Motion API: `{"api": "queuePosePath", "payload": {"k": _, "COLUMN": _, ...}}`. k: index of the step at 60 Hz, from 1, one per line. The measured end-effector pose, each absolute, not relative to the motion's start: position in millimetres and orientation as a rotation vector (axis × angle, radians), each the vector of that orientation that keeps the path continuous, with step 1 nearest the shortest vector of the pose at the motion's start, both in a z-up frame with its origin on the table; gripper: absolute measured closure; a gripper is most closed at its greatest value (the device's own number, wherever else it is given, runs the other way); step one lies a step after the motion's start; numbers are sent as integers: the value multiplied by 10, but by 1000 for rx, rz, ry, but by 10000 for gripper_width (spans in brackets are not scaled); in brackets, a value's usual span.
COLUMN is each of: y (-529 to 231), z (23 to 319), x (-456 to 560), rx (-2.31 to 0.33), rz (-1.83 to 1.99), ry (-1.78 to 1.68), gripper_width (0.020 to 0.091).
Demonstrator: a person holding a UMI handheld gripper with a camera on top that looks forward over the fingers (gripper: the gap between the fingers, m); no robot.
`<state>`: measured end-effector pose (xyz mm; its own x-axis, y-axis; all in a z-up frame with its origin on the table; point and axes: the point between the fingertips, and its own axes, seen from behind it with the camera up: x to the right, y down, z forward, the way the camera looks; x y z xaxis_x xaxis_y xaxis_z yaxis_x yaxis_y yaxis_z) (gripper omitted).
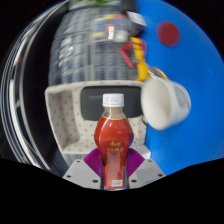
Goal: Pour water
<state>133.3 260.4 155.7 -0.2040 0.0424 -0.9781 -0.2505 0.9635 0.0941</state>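
Clenching a clear plastic bottle (113, 140) between its purple pads (95, 160), the gripper (114, 166) holds it upright; both fingers press on its sides. Bottle has a white screw cap, a red label band and reddish liquid inside. Just ahead to the right, a white glossy mug (166, 102) tilts on its side, mouth open. Behind, a pale perforated tray (68, 112) on a blue surface (195, 55). Dark wire rack (85, 48) beyond.

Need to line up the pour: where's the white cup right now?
In the gripper view, the white cup lies tipped on its side on the blue surface, just right of and beyond the red bottle.
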Motion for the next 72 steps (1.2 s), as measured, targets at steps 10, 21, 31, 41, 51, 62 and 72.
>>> {"api": "queuePosePath", "payload": {"k": 10, "y": 2226, "z": 1973, "x": 1341, "rx": -726, "rz": -192, "ry": 1673, "gripper_width": 829}}
{"api": "queuePosePath", "payload": {"k": 21, "y": 1439, "z": 2487, "x": 1426, "rx": -962, "rz": -676, "ry": 1554, "gripper_width": 826}}
{"api": "queuePosePath", "payload": {"k": 31, "y": 589, "z": 2370, "x": 1435, "rx": -1177, "rz": -1074, "ry": 1530, "gripper_width": 829}}
{"api": "queuePosePath", "payload": {"k": 41, "y": -24, "z": 1919, "x": 1514, "rx": -1309, "rz": -1207, "ry": 1537, "gripper_width": 827}}
{"api": "queuePosePath", "payload": {"k": 51, "y": -416, "z": 1377, "x": 1564, "rx": -1340, "rz": -1205, "ry": 1589, "gripper_width": 829}}
{"api": "queuePosePath", "payload": {"k": 62, "y": -520, "z": 896, "x": 1588, "rx": -1373, "rz": -1149, "ry": 1598, "gripper_width": 819}}
{"api": "queuePosePath", "payload": {"k": 72, "y": -504, "z": 915, "x": 1520, "rx": -1317, "rz": -1138, "ry": 1544, "gripper_width": 813}}
